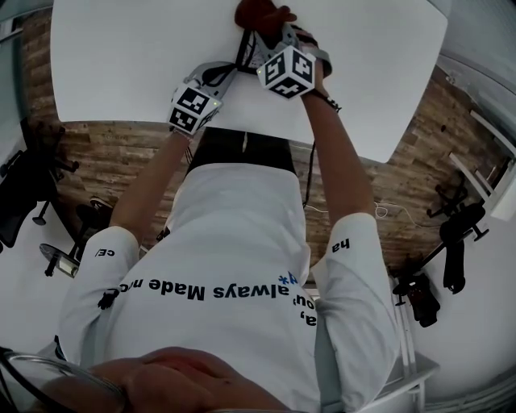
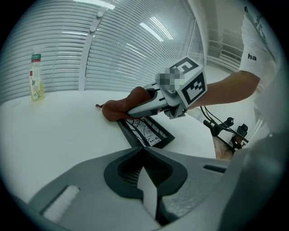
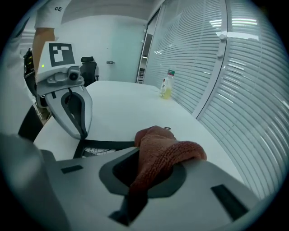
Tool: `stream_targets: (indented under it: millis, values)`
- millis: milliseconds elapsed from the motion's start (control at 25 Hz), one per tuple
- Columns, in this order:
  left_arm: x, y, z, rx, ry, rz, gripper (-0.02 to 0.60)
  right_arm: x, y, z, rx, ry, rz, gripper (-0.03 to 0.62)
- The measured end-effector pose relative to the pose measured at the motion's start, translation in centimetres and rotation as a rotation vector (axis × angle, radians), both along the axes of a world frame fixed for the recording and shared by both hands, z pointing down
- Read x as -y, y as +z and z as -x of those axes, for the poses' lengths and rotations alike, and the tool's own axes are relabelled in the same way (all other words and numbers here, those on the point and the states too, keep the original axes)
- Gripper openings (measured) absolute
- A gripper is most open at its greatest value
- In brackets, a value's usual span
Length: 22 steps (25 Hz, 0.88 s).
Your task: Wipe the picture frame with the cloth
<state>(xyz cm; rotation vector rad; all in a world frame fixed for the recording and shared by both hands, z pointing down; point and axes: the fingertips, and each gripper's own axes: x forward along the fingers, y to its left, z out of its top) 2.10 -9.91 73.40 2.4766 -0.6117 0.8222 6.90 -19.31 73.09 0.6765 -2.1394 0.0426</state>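
Note:
A black picture frame (image 2: 146, 132) with a black-and-white print lies flat on the white table (image 1: 121, 48). My right gripper (image 3: 146, 158) is shut on a rust-red cloth (image 3: 165, 151), and the cloth (image 2: 118, 108) rests on the frame's far end. In the head view the cloth (image 1: 262, 12) shows just past the right gripper's marker cube (image 1: 287, 71). My left gripper (image 2: 143, 152) is shut with nothing between its jaws. Seen in the right gripper view, the left gripper's tip (image 3: 82, 133) touches down at the frame's corner (image 3: 97, 146).
A small bottle of yellow liquid (image 2: 36, 76) stands far back on the table by the window blinds (image 3: 235, 67). Office chairs (image 1: 24, 177) and stands (image 1: 451, 242) sit on the floor around the table. The table's near edge runs just below the grippers.

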Motion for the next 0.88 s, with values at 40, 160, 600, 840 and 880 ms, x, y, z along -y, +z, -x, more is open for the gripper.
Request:
stream_targets:
  millis: [40, 160, 600, 840, 880]
  values:
    - [-0.1, 0.0, 0.1, 0.004, -0.002, -0.004, 0.002, -0.4, -0.1, 0.3, -0.001, -0.008, 0.003, 0.031]
    - [-0.2, 0.0, 0.4, 0.007, -0.008, -0.014, 0.002, -2.2, -0.5, 1.1, 0.001, -0.031, 0.015, 0.031]
    - [0.0, 0.0, 1.8, 0.019, -0.066, -0.008, 0.002, -10.3, -0.7, 3.9, 0.023, -0.141, 0.058, 0.031]
    - [-0.1, -0.3, 1.6, 0.029, -0.061, -0.012, 0.002, -13.0, -0.7, 4.7, 0.044, -0.18, 0.081, 0.031]
    - [-0.2, -0.3, 1.6, 0.031, -0.057, -0.012, 0.002, -13.0, -0.8, 4.6, 0.045, -0.177, 0.081, 0.031]
